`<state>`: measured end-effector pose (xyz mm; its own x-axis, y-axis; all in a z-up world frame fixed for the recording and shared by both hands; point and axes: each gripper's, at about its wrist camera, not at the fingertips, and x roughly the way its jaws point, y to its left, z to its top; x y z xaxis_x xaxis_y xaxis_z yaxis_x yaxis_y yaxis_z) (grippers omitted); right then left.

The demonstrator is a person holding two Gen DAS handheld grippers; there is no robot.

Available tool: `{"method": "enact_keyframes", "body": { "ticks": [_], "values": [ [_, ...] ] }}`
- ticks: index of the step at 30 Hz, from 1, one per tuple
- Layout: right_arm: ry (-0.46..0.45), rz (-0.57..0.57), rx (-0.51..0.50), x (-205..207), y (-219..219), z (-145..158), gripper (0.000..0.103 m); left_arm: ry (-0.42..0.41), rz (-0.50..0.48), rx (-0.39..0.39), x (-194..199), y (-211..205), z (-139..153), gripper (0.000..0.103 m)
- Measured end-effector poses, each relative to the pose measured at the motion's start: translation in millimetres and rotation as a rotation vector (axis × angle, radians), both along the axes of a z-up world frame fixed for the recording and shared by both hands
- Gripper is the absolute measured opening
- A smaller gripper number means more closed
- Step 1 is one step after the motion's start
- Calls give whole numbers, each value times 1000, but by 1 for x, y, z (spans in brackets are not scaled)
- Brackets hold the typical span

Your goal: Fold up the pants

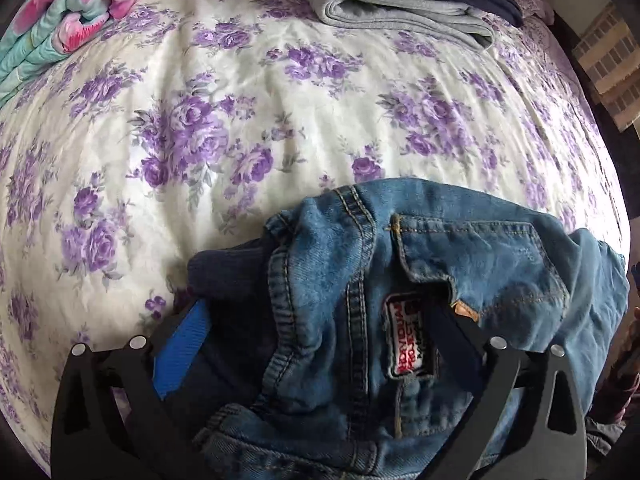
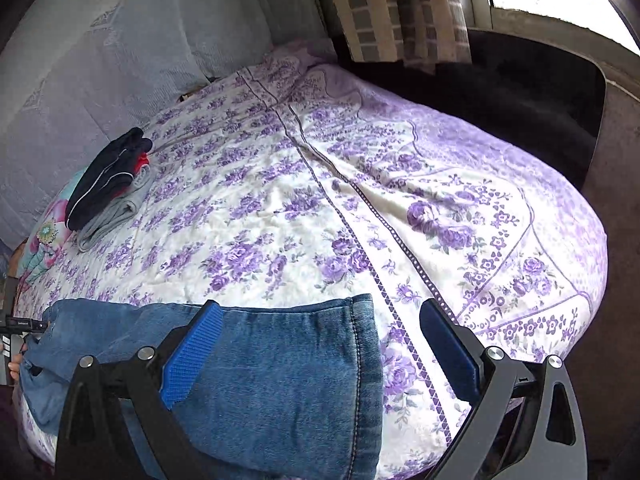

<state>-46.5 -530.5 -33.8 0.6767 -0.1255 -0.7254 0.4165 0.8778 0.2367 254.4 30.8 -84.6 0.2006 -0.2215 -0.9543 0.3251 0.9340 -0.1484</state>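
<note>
Now my left gripper (image 1: 316, 320) straddles the jeans' (image 1: 420, 280) bunched waistband, fingers spread and gripping nothing. My right gripper (image 2: 324, 344) also gapes, over the hem at lower left of its frame. The jeans lie on the floral bedspread (image 2: 280, 208). Pinching one layer could undo the fold. A folded clothes stack (image 1: 400, 4) sits upper right, clear of my path.
</note>
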Motion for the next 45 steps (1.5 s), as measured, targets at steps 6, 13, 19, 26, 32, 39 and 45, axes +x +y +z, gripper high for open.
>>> {"method": "enact_keyframes", "body": {
  "ticks": [6, 13, 19, 26, 32, 39, 45],
  "values": [
    [168, 108, -25, 30, 8, -20, 18, -95, 2, 11, -20, -9, 22, 32],
    [-25, 125, -119, 33, 17, 43, 18, -250, 107, -88, -47, 14, 69, 26],
    [-135, 190, -147, 92, 29, 88, 18, -343, 288, -151, -43, 54, 111, 26],
    [-75, 268, -171, 248, 67, 87, 18, -300, 467, -90, 7, 97, 102, 27],
    [231, 160, -233, 344, 72, -17, 31, -134, 524, 46, 61, 103, 23, 53],
    [16, 144, -320, 230, 59, 53, 75, -230, 529, -47, 7, 137, 91, 83],
    [5, 151, -299, 74, 47, 64, 85, -293, 565, -59, -120, 168, 108, 88]
  ]
}}
